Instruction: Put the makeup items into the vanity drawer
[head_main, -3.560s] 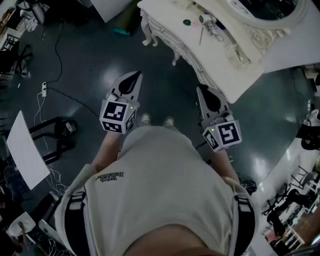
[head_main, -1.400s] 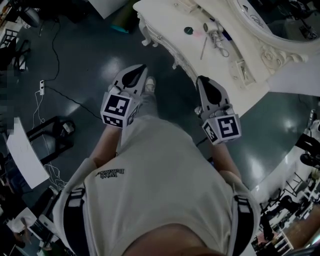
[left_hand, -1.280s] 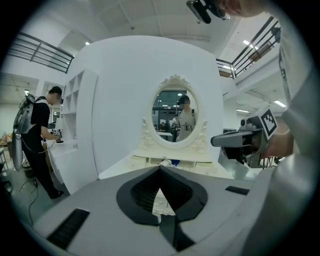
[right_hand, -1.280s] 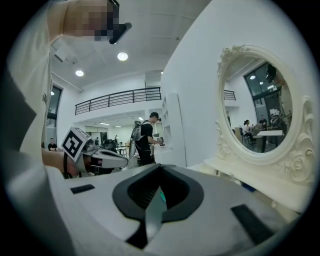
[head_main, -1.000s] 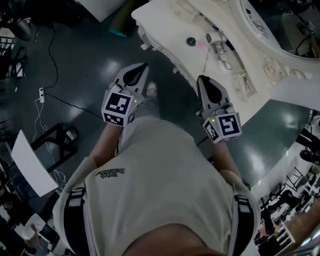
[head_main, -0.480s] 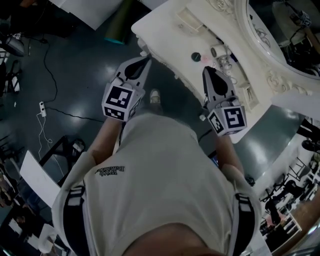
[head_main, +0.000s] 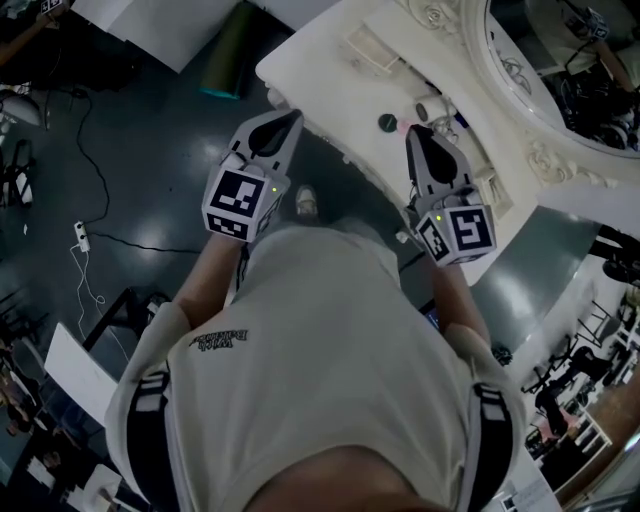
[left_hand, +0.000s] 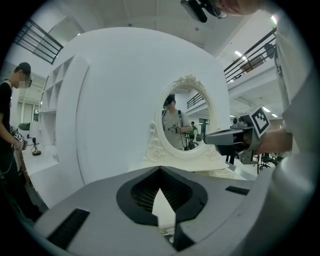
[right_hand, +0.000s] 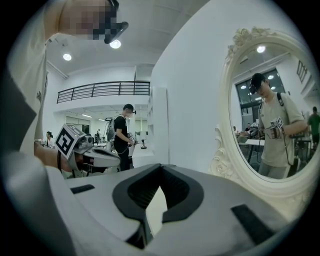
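Observation:
The white vanity (head_main: 330, 60) stands at the upper right of the head view, with its oval mirror (head_main: 515, 70) behind. On its top lie a dark round compact (head_main: 388, 122), a pink item (head_main: 405, 128), a small white cylinder (head_main: 423, 108) and other small pieces. My right gripper (head_main: 414, 133) is shut and empty, its tip over the vanity's front edge just beside these items. My left gripper (head_main: 292, 118) is also shut and empty, by the vanity's left front edge. No drawer front shows. The mirror (left_hand: 184, 120) (right_hand: 270, 125) fills both gripper views.
A green roll (head_main: 228, 50) lies on the dark floor left of the vanity. Cables (head_main: 90, 240) trail across the floor at left, and a white board (head_main: 75, 375) lies at lower left. People stand in the background (left_hand: 10, 125) (right_hand: 122, 135).
The person has walked up to the vanity, with both shut grippers carried forward. The right gripper's tip has gone from short of the table to over its front edge.

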